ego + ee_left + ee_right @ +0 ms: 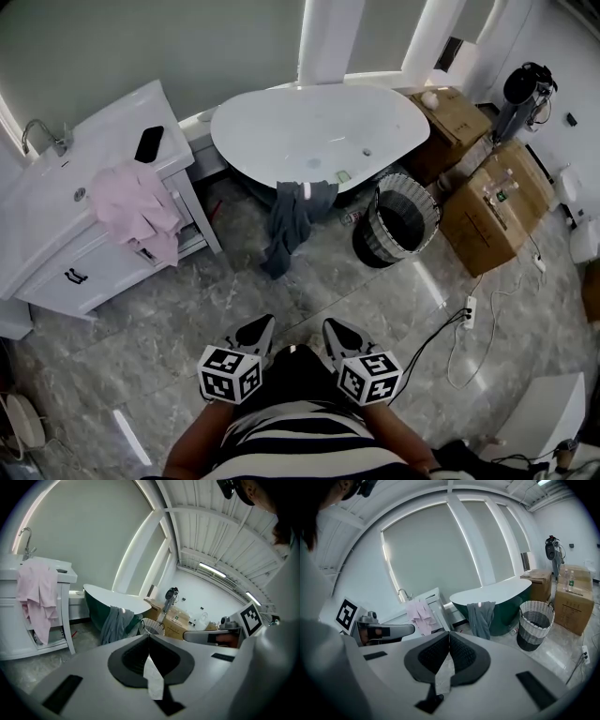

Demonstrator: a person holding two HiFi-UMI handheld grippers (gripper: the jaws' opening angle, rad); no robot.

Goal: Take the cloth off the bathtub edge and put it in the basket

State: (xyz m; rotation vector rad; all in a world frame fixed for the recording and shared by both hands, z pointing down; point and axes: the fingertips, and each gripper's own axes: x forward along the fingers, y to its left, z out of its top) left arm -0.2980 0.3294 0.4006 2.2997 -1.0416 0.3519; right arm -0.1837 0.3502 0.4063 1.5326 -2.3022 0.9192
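Grey cloth [292, 217] drapes lengthwise over the bathtub's [319, 131] near rim, trailing to the floor [169, 328]; basket [401, 223] stands just right of it. Left gripper [265, 322] and right gripper [330, 325], both closed and empty, lie well short, the cloth straight ahead; neither seems clearly nearer.

The bathtub [319, 131] stands at the far wall. The cloth [292, 220] hangs over its near edge. The basket [380, 246] stands on the floor just right of the cloth, beside the tub. To the tub's left is a cabinet [56, 253], with a garment [136, 208] draped over its front and a phone [148, 143] on top. Cardboard boxes [497, 202] lie right of the basket.
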